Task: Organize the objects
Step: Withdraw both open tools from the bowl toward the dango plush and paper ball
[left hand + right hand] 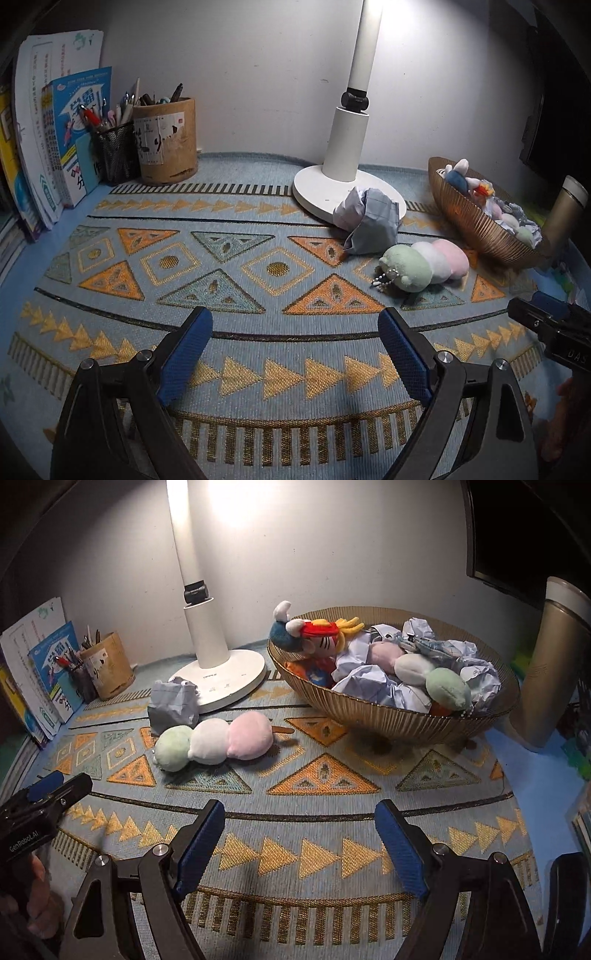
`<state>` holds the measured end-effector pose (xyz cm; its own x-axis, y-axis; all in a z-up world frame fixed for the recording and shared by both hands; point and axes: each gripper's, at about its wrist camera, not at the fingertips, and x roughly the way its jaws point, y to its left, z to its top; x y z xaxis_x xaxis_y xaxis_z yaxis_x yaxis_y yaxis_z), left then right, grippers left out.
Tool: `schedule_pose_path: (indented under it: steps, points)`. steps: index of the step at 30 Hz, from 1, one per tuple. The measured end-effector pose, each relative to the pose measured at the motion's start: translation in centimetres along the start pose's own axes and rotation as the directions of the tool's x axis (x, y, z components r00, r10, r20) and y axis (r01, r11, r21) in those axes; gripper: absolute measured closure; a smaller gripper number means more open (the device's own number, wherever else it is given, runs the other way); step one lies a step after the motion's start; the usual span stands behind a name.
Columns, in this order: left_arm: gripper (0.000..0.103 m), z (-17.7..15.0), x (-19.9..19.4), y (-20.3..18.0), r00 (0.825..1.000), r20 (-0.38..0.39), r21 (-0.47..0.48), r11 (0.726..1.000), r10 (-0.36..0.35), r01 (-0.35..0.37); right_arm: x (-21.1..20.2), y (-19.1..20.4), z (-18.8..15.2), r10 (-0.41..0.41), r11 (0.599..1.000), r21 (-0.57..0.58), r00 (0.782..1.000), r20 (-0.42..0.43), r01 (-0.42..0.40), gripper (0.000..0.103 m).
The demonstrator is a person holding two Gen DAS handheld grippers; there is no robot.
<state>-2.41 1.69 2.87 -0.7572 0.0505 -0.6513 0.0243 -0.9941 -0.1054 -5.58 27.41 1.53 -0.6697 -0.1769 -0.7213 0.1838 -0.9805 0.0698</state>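
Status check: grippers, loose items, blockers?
Left gripper open, empty. Right gripper empty, opening. Dango plush and crumpled paper loose on mat beside basket. Path unobstructed.

I see a coarse woven mat (325,834), a ribbed, glossy metallic bowl (388,716), a soft plush dango (214,744), crumpled paper (173,703), a smooth matt lamp (221,679) and textured blue pads (199,849)

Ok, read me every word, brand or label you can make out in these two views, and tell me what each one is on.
"GenRoboLAI" (roughly): on the left gripper body, seen from the right wrist.
"DAS": cut off at the frame edge, on the right gripper body, seen from the left wrist.
Lamp base: a small brand mark, too blurred to read.
Blue workbook: large Chinese characters, too blurred to read.
Wooden pen holder: label print, illegible.
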Motion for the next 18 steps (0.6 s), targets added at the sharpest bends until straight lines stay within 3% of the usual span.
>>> schedule_pose_path:
  steps: [18]
  points:
    - [0.012, -0.28, 0.51, 0.32, 0.999, -0.032, -0.014, 1.0, -0.013, 0.012, 0.08, 0.75, -0.08, -0.028, 0.998, -0.052, 1.0, 0.004, 0.028, 0.016]
